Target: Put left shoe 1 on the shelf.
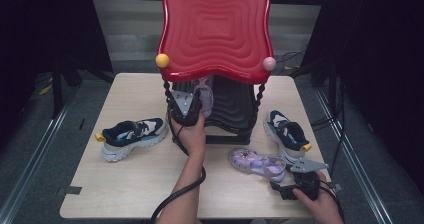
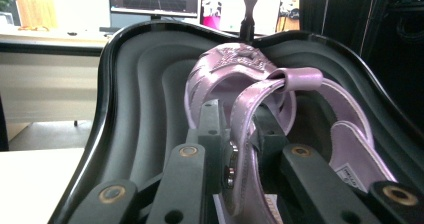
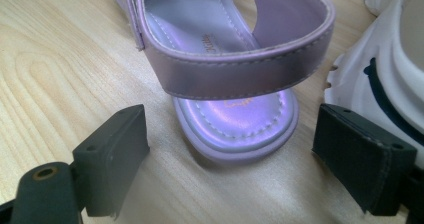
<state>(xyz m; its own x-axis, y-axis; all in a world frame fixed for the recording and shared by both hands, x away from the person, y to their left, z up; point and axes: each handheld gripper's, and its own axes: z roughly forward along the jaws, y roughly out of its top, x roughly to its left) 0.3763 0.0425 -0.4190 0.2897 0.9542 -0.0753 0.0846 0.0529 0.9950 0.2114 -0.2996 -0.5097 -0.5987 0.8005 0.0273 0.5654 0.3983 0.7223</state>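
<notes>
**Two lilac sandals, one in each claw's reach**

We see the left gripper [image 1: 192, 115] pushed in under the red top tray [image 1: 216, 31] of the small two-tier stand, its jaws closed on the strap of a lilac sandal [image 2: 260, 114]. From this claw's own camera, the strap runs upright between the two pads, pinched tight, and the rest of the sandal stretches ahead of the jaws, its woven toe part farthest from them. That sandal sits on the black lower tray [image 2: 140, 94], whose ridged surface curves up on both sides of the claw. We cannot tell whether the sole rests fully on the tray or is lifted a little.

The right gripper [image 3: 230, 159] stands wide open near the table's front edge. Just ahead of its jaws lies the second lilac sandal [image 3: 235, 119] on the wooden table [image 3: 60, 69], heel end toward the claw, the heel strap arching between and slightly beyond the two pads without touching either. Beside the far-side jaw, close to it, we see the white sole of a navy sneaker [image 3: 385, 74].

In the high view another navy sneaker [image 1: 132, 136] lies well off to the left gripper's outer side, on the table.
</notes>
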